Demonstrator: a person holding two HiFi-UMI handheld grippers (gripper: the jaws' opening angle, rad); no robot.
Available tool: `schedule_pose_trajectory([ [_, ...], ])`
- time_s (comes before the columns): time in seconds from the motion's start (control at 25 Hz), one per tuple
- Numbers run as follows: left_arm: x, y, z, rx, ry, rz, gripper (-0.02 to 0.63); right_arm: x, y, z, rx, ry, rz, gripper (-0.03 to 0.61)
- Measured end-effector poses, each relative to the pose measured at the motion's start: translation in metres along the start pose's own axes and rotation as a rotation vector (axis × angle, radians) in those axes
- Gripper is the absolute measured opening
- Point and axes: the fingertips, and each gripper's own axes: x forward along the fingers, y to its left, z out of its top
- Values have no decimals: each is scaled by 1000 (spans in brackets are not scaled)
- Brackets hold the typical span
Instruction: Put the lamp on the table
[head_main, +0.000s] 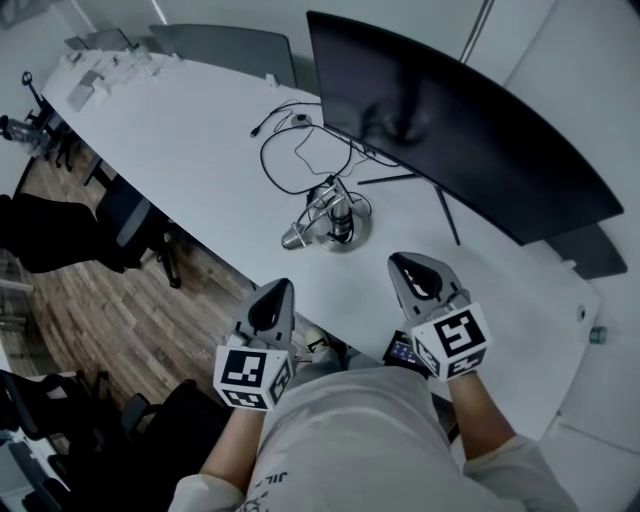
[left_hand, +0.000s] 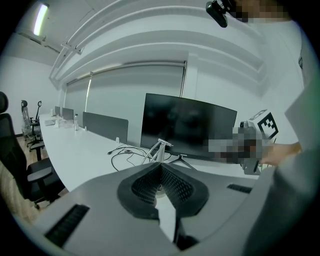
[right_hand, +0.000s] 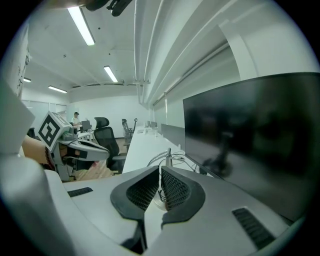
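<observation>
Long white bench (head_main: 190, 140) runs from the far left corner toward the near right and takes up most of the head view. Wood floor (head_main: 120, 320) lies along its left edge, with a dark office chair (head_main: 125, 215) tucked in there. A big dark curved monitor (head_main: 450, 130) stands on the bench's right side on thin metal legs, screen off. A grey divider panel (head_main: 230, 45) stands at the far edge behind it.

The person stands at the near edge with both arms forward. Left claw (head_main: 285, 283) is closed, tips meeting, nothing between them; it hangs over the bench's near edge and touches nothing. Right claw (head_main: 393, 258) is closed as well and empty, held above the bench just right of the lamp and apart from it. The marker cubes sit at the back of each gripper, near the wrists.

The lamp (head_main: 330, 222) is on the bench between monitor and near edge, just ahead of both claws. It is a silver folding arm type on a round base, with the head lying low to the left. A thin black cable (head_main: 300, 150) loops on the bench behind it toward the monitor.
</observation>
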Motion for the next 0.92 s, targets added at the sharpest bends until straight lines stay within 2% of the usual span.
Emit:
schedule_pose_trajectory([
  [0.52,-1,-4,-1,3,8,-9,5,-2,-2,-5,5,22,6,37],
  [0.92,-3,0,-5,-8,7,16,4,5,-6,-11,25,40,8,36],
])
